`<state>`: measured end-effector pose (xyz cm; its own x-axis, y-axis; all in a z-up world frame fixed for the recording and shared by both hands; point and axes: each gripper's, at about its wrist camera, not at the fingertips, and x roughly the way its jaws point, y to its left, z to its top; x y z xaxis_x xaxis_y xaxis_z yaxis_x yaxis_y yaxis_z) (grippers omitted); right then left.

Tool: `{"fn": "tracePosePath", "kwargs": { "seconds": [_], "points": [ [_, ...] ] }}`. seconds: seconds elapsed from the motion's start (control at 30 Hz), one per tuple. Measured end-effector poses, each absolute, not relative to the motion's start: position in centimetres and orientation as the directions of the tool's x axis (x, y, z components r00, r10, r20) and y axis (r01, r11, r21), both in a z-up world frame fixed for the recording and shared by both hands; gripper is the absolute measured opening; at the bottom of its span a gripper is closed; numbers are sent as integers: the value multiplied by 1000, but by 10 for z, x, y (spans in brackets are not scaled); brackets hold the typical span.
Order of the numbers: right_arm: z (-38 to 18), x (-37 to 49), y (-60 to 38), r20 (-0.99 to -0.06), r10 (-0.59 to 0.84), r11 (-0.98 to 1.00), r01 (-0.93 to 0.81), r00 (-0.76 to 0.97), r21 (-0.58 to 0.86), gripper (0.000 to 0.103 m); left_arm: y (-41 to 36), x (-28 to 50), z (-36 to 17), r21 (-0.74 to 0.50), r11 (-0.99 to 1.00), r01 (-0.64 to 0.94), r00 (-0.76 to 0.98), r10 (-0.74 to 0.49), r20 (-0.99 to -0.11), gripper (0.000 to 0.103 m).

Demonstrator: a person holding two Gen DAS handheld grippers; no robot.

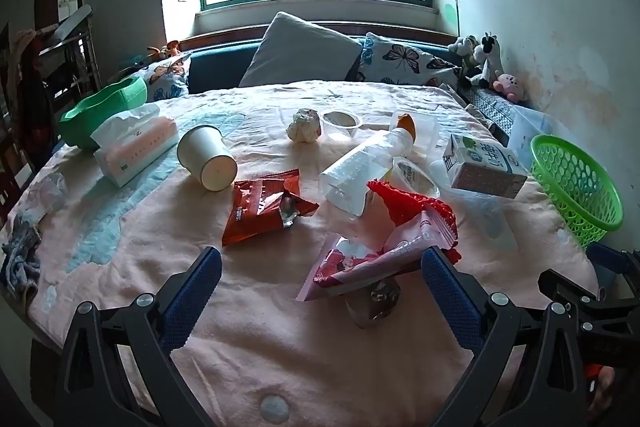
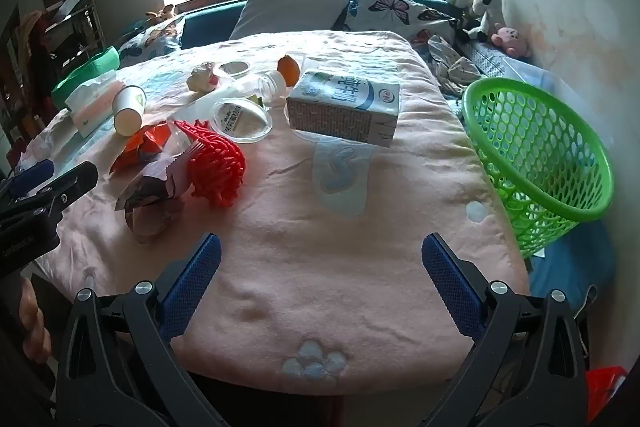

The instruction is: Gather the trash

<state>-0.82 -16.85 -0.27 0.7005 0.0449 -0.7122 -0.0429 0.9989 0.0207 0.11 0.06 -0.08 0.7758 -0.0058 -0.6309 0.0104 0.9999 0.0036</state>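
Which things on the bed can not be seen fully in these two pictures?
- Dark jar, left wrist view: pink wrapper covers its top.
- Plastic bottle, right wrist view: clear lid hides its base.
- Green basket inside: contents unclear, both views.
- Milk carton print: too small.

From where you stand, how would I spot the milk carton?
Look at the pink blanket, then its right edge by the green basket. Just left of it lies the milk carton, the only boxy item there, white and blue, tipped on its side.
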Motion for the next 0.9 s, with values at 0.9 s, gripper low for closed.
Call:
{"fn": "tracePosePath", "kwargs": {
  "seconds": [0.9],
  "points": [
    [-2, -9, -166, -720, 43, 999, -39, 693, 22, 99, -4, 1, -4, 11, 1000, 8, 779, 1, -627, 97]
  ]
}}
